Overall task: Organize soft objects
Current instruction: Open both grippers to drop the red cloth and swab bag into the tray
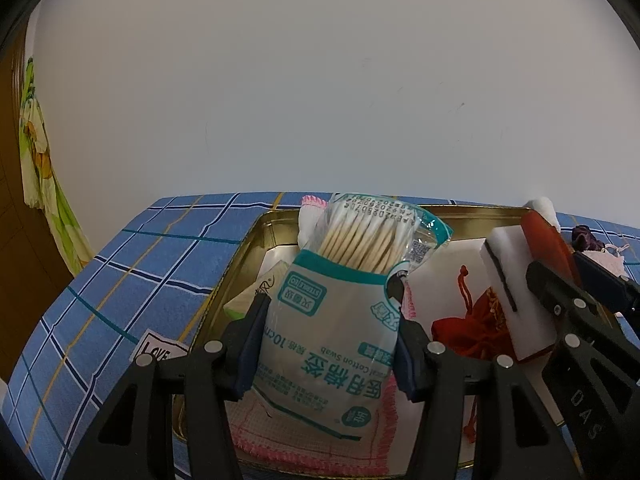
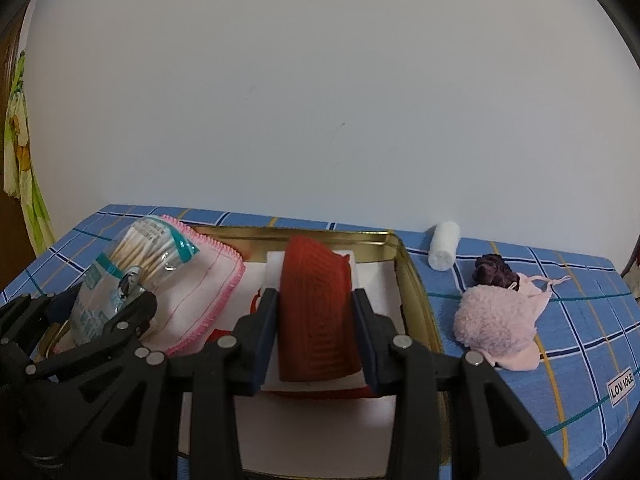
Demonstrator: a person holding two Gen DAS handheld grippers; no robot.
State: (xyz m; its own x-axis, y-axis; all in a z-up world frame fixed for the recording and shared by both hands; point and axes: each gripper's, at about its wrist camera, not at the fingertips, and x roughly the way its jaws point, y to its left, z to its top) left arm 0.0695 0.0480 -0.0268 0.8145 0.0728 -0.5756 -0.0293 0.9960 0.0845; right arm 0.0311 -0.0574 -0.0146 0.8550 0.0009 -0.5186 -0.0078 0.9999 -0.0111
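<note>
My left gripper [image 1: 332, 308] is shut on a bag of cotton swabs [image 1: 332, 320] and holds it upright over the gold tin tray [image 1: 248, 240]. The bag also shows at the left of the right wrist view [image 2: 116, 280]. My right gripper [image 2: 316, 308] is shut on a red-and-white sponge [image 2: 316, 312], held on edge over the tray [image 2: 416, 288]. The sponge also shows in the left wrist view [image 1: 516, 280]. A pink-edged white cloth [image 2: 200, 292] lies in the tray under the bag. A red drawstring pouch [image 1: 476, 328] lies in the tray.
A blue checked cloth [image 2: 560, 380] covers the table. Right of the tray lie a fluffy pink item [image 2: 492, 320], a dark purple scrunchie [image 2: 494, 272] and a white roll [image 2: 442, 244] by the wall. A pale packet [image 1: 256, 292] sits in the tray's left side.
</note>
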